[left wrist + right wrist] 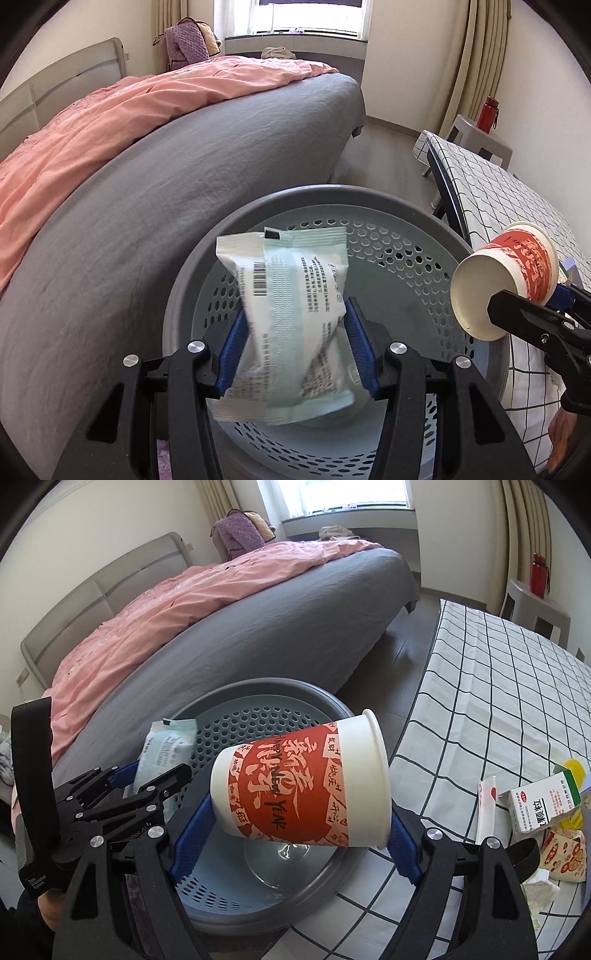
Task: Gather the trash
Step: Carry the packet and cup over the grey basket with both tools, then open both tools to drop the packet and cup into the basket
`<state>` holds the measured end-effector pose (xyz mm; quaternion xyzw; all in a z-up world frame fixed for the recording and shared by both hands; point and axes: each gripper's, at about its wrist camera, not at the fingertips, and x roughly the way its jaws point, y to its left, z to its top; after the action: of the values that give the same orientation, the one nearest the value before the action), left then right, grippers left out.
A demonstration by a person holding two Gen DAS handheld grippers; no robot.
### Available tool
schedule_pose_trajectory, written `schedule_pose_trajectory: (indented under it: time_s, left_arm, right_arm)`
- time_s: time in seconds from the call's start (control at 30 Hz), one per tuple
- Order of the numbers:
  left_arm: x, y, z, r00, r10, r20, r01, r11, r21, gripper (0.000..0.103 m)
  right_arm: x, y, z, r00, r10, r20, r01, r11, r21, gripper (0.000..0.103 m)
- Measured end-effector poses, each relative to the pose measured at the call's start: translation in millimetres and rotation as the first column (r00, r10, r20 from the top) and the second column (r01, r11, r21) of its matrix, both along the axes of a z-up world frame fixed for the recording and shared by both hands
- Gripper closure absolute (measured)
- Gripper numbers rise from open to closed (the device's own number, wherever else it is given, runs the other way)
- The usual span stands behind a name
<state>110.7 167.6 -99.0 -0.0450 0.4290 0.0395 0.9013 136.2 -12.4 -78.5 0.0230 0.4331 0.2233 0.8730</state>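
Left wrist view, nearest first: left fingers (236, 347) clenched on the waist of a pale green packet (291, 314), pinching it in so that both ends flare, with the whole packet hanging over the mouth of the perforated bin (258, 206). Probably safe to drop from here, though soft film of this kind may cling to a blue pad on release and swing out over the near rim instead of falling straight. In the right wrist view, right fingers (192, 834) grasping a red-and-white paper cup (295, 779) lying sideways, base toward the left, open mouth toward the right. Held only across base and rim lip, so liable to buckle or pivot under a harder squeeze. Poised above the right part of the bin, its mouth end out over the right rim and the checked bench (498, 686); if let go here, likely to clip the rim and roll onto the floor between bin and bed (258, 627). Also crowded: both tools over one opening, near each other, so a knock between them could jar either load loose. Farther right on the bench, more to collect: a medicine box (543, 805), a printed wrapper (565, 853), a crumpled tissue (543, 890), all near the edge and easy to brush off in passing.
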Motion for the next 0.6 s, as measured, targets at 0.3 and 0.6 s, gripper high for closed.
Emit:
schedule_pose_trajectory:
  time_s: [0.3,0.6]
  left_arm:
    - [-2.2,9.1,1.6,1.000,0.020,0.008,-0.020,0.999,-0.034,0.049]
    - [-4.6,12.1,3.4,0.999,0.046,0.016,-0.045,0.999,-0.030,0.042]
  right_arm:
    - [2.6,7.7,7.0,1.000,0.012,0.028,-0.012,1.000,-0.004,0.019]
    - [0.2,5.6,9.9,0.999,-0.002,0.036,0.002,1.000,-0.004,0.018]
